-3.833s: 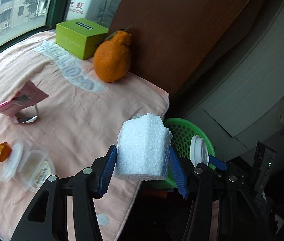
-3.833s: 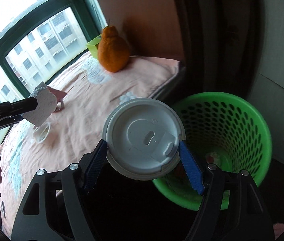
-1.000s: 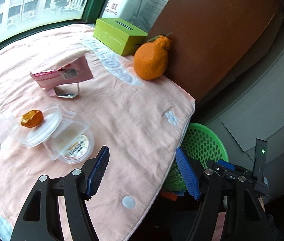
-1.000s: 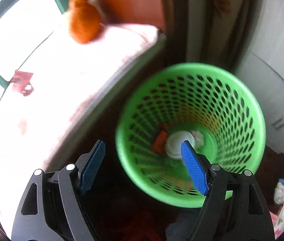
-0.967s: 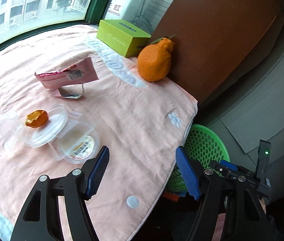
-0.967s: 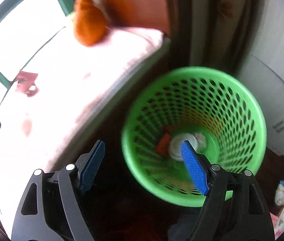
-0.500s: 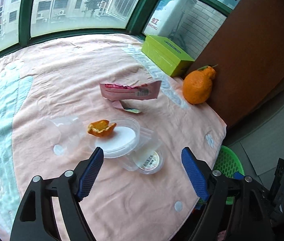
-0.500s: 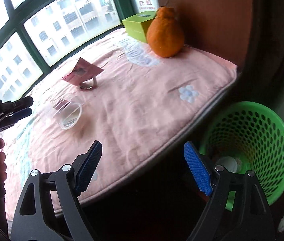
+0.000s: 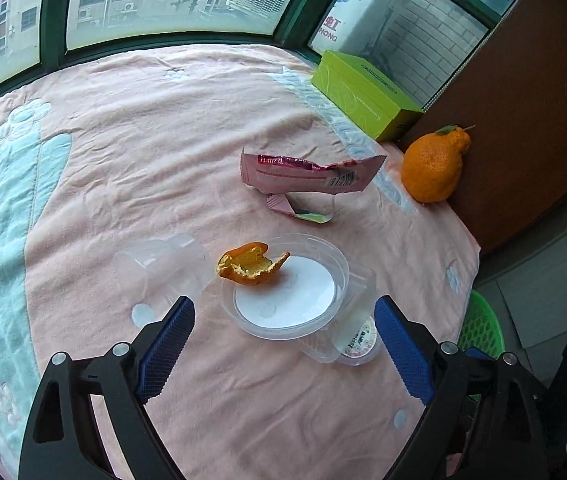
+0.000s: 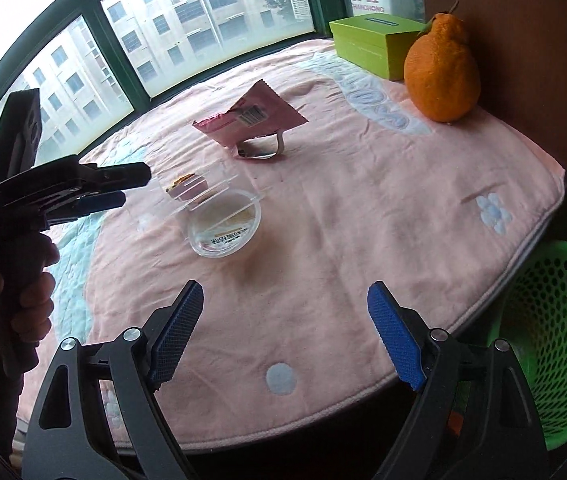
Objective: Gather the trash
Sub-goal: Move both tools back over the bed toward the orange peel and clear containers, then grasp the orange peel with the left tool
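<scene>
My left gripper (image 9: 283,332) is open and empty, just above a clear plastic lid (image 9: 287,286) with an orange peel (image 9: 252,266) on its edge. A clear cup (image 9: 161,266) lies on its side to the left; a small clear tub (image 9: 353,338) sits under the lid's right side. A pink wrapper (image 9: 307,172) lies beyond. My right gripper (image 10: 285,332) is open and empty over the table's near edge. In its view are the tub (image 10: 223,224), the wrapper (image 10: 251,120) and the left gripper (image 10: 119,190). The green trash basket (image 10: 555,340) stands at lower right.
A whole orange fruit (image 9: 433,170) and a green box (image 9: 363,94) stand at the back right by a brown panel. The pink cloth (image 9: 143,152) covers the round table. The basket's rim (image 9: 481,326) shows past the table's right edge. Windows run behind.
Both grippers dropped their loads, the foam block and cup lid, into the basket earlier. Since then both swung away from the basket to over the table; the left has closed in on the lid and peel.
</scene>
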`<action>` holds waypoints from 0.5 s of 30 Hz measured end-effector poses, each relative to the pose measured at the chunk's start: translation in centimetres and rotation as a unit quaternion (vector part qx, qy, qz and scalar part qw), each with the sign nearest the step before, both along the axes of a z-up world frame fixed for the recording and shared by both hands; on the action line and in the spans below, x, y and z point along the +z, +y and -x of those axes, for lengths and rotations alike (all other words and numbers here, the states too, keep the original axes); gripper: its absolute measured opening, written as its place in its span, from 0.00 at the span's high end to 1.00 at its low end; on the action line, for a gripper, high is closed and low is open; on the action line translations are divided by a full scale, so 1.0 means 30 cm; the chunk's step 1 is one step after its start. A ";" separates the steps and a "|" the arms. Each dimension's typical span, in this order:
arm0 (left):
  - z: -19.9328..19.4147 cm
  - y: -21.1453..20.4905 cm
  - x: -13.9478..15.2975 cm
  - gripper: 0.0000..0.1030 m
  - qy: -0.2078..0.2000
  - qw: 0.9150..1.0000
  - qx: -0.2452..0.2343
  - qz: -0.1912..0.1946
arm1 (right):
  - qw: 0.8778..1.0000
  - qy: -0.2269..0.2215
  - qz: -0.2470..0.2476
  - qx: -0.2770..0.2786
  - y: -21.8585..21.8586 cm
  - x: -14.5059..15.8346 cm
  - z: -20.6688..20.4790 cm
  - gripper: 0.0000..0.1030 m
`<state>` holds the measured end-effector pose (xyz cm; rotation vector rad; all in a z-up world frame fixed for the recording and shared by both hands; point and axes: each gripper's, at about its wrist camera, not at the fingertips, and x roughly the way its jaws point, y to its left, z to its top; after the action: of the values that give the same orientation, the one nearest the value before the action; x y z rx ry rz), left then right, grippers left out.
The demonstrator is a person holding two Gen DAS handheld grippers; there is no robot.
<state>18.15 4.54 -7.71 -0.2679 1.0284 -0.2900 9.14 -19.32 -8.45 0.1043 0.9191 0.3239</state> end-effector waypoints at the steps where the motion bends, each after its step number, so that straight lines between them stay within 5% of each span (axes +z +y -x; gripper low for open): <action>1: -0.006 -0.007 -0.010 0.13 0.000 1.000 -0.006 -0.005 | 1.000 -0.001 0.004 0.001 0.004 -0.001 -0.002 0.18; 6: -0.048 -0.007 -0.031 0.14 -0.012 1.000 -0.012 -0.022 | 1.000 0.007 0.008 -0.001 0.006 -0.015 -0.005 0.18; 9: -0.089 0.003 -0.036 0.28 -0.009 1.000 -0.014 -0.021 | 1.000 0.009 0.009 -0.002 0.009 -0.022 -0.012 0.18; 15: -0.139 -0.009 -0.069 0.28 0.003 0.999 -0.040 -0.037 | 1.000 0.016 0.007 0.002 0.021 -0.032 -0.026 0.18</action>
<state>22.33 4.28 -9.77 -0.1618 1.0553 -0.3237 9.92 -18.70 -9.39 0.0948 0.9526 0.3210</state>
